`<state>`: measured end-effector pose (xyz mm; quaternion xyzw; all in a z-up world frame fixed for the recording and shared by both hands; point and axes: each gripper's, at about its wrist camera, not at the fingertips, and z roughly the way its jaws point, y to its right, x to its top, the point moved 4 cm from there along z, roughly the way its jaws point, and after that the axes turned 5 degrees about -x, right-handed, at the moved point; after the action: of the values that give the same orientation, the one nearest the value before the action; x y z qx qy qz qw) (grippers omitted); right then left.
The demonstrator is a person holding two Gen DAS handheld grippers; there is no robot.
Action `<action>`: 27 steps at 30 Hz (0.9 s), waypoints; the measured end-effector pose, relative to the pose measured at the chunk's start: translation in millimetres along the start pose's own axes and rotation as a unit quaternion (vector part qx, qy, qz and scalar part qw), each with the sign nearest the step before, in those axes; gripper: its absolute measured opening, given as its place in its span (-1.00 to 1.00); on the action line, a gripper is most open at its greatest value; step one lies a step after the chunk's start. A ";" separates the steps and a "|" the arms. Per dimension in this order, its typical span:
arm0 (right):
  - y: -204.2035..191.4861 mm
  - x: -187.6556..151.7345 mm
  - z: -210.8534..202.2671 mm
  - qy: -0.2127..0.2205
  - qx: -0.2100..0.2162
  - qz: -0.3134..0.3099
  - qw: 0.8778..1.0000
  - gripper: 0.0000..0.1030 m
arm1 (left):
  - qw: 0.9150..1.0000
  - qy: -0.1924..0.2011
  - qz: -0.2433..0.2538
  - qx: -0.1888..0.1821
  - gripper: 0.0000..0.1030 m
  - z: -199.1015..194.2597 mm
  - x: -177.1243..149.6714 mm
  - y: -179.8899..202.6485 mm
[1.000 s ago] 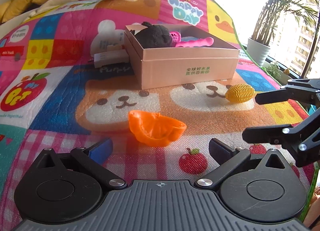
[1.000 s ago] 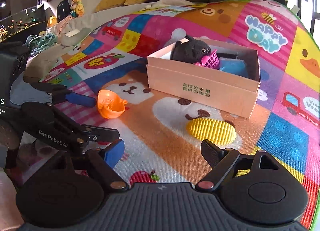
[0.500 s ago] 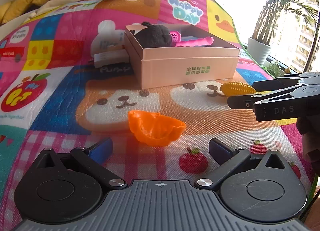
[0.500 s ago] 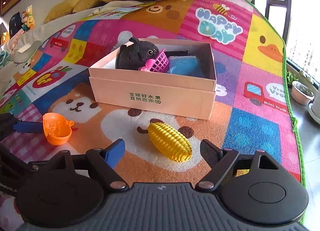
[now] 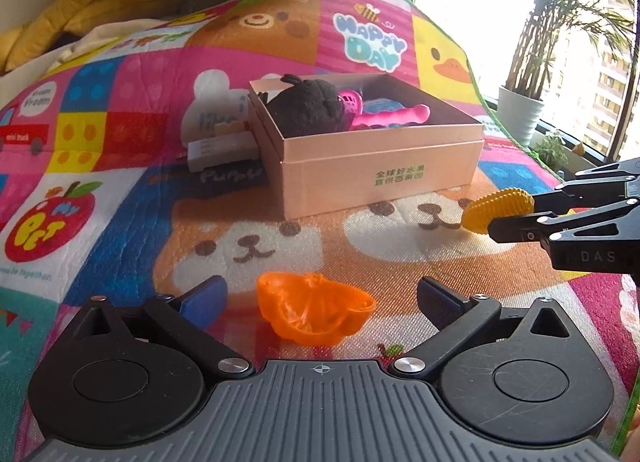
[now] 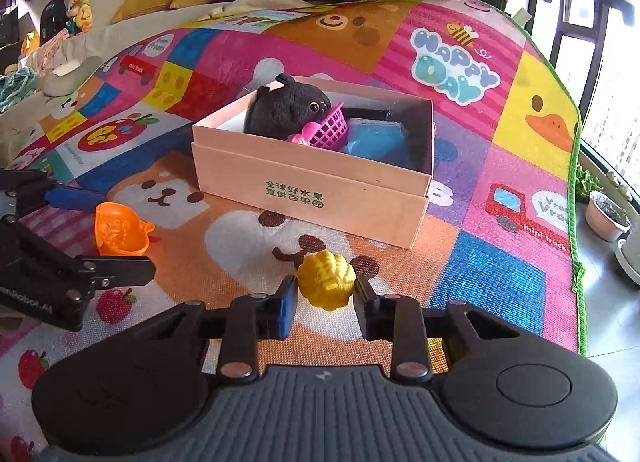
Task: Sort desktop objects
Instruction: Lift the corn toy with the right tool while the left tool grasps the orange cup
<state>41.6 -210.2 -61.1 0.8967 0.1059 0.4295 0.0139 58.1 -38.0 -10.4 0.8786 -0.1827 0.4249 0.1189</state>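
- Your right gripper [image 6: 325, 300] has just been closing its jaws, and the yellow toy corn [image 6: 326, 280] now sits between them. In the right wrist view both pads appear to meet the sides of the corn, so read this as a pinch on it.
- In the left wrist view the corn [image 5: 498, 208] projects from the tips of the right gripper [image 5: 516, 214], in front of the right corner of the pink box [image 5: 380, 178]. Whether the corn rests on the play mat [image 5: 120, 202] or is clear of it cannot be told.
- Your left gripper [image 5: 320, 298] has its fingers spread wide and grips nothing. The orange toy bowl [image 5: 314, 312] lies tilted on the mat between the fingers, apart from both pads.
- In the right wrist view the orange toy bowl [image 6: 120, 230] lies on the mat at the left, well apart from the corn, with the blue pad of the left gripper [image 6: 100, 230] just beside it.
- The pink box [image 6: 312, 190] stands open on the mat beyond both toys. It holds a black plush toy [image 6: 286, 108], a small pink basket [image 6: 330, 130] and a blue item [image 6: 374, 140].
- A pink handled item [image 5: 394, 118] also lies in the box, seen from the left wrist.
- A small white box [image 5: 222, 146] lies on the mat just beside the left wall of the pink box.
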 end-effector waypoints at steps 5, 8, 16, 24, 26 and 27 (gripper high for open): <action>-0.6 -1.4 -6.9 -0.002 0.009 0.003 1.000 -0.42 | 1.000 -0.015 0.004 -0.007 0.16 4.2 -1.7 5.4; -0.5 -1.6 -14.3 -0.001 0.010 0.004 1.000 -0.43 | 1.000 -0.014 0.013 -0.006 0.07 -1.8 -3.2 9.1; 7.1 8.1 -60.1 0.051 -0.009 0.004 0.999 -0.44 | 0.997 0.024 0.067 -0.013 -0.19 -41.5 5.2 42.6; 14.9 22.7 -102.9 0.108 -0.029 0.004 0.994 -0.44 | 0.993 0.058 0.104 -0.015 -0.34 -67.5 11.7 61.5; 14.4 21.4 -106.6 0.111 -0.030 0.000 0.993 -0.44 | 0.994 0.054 0.097 -0.020 -0.09 -69.4 4.6 55.5; 14.0 19.5 -106.1 0.107 -0.027 0.003 0.994 -0.44 | 0.994 0.051 0.092 -0.018 0.17 -69.9 0.0 51.5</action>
<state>-26.1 -226.9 22.4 0.8452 0.0926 0.5258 0.0255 -12.8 -59.2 35.1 0.8330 -0.2645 0.4747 0.1042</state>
